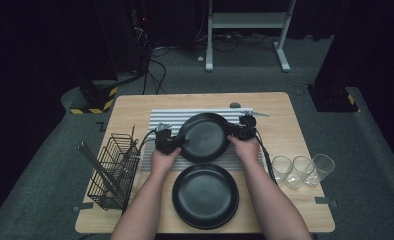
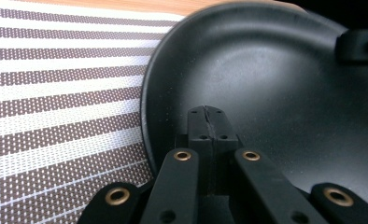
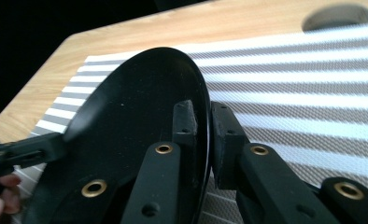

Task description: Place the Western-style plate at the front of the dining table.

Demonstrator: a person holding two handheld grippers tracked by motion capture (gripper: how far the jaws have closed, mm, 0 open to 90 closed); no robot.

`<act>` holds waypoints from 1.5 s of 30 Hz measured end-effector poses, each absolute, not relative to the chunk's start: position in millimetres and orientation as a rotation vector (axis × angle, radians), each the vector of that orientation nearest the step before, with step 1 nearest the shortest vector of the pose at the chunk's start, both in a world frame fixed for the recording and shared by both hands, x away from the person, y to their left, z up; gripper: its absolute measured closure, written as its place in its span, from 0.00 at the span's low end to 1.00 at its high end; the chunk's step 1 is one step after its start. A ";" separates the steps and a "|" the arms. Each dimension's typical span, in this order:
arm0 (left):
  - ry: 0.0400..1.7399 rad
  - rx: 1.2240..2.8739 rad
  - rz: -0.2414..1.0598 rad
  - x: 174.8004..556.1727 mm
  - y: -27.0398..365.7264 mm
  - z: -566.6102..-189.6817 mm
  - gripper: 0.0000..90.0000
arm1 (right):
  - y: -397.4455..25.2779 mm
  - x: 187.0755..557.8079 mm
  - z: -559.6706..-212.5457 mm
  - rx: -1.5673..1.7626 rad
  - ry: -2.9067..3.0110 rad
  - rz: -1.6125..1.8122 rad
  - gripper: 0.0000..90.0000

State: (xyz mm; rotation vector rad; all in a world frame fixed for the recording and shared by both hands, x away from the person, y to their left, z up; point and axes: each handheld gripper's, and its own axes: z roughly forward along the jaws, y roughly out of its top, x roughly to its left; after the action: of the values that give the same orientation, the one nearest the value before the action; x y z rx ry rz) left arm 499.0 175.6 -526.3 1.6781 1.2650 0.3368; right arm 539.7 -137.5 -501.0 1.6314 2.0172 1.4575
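- A wire rack (image 1: 112, 172) stands at the table's (image 1: 130, 107) left edge.
- The left gripper (image 1: 167, 143) is clamped on the left rim of the upper black plate (image 1: 205, 136); its jaws look pressed together, though the rim between them is hard to make out.
- That plate sits over the striped mat (image 1: 167, 117), possibly lifted.
- A second black plate (image 1: 205, 195) lies nearer the person.
- The right gripper (image 1: 242, 131) pinches the upper plate's right rim.
- Three glasses (image 1: 302, 170) stand at the right.
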 end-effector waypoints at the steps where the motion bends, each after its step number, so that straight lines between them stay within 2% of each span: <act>1: 1.270 1.674 0.329 499.2 176.7 -526.3 1.00 | -139.3 540.4 -503.7 1.643 2.015 1.457 0.91; 16: 1.267 1.678 0.349 498.4 175.0 -526.2 1.00 | -147.9 544.3 -529.0 1.760 1.999 1.408 0.91; 27: 1.255 1.683 0.397 495.0 173.7 -523.2 0.98 | -144.9 540.4 -524.0 1.747 1.984 1.346 0.90; 38: 1.252 1.671 0.470 477.4 175.7 -508.5 0.84 | -144.5 520.8 -500.8 1.646 1.956 1.313 0.75; 45: 1.267 1.686 0.509 459.4 175.0 -507.7 0.75 | -143.5 498.4 -499.1 1.631 1.960 1.257 0.66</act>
State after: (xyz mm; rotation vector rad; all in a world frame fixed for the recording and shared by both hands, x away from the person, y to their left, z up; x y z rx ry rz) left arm 459.4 175.0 -507.7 1.6863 1.2673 0.5090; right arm 498.4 -143.5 -499.1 1.6310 1.9597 1.2566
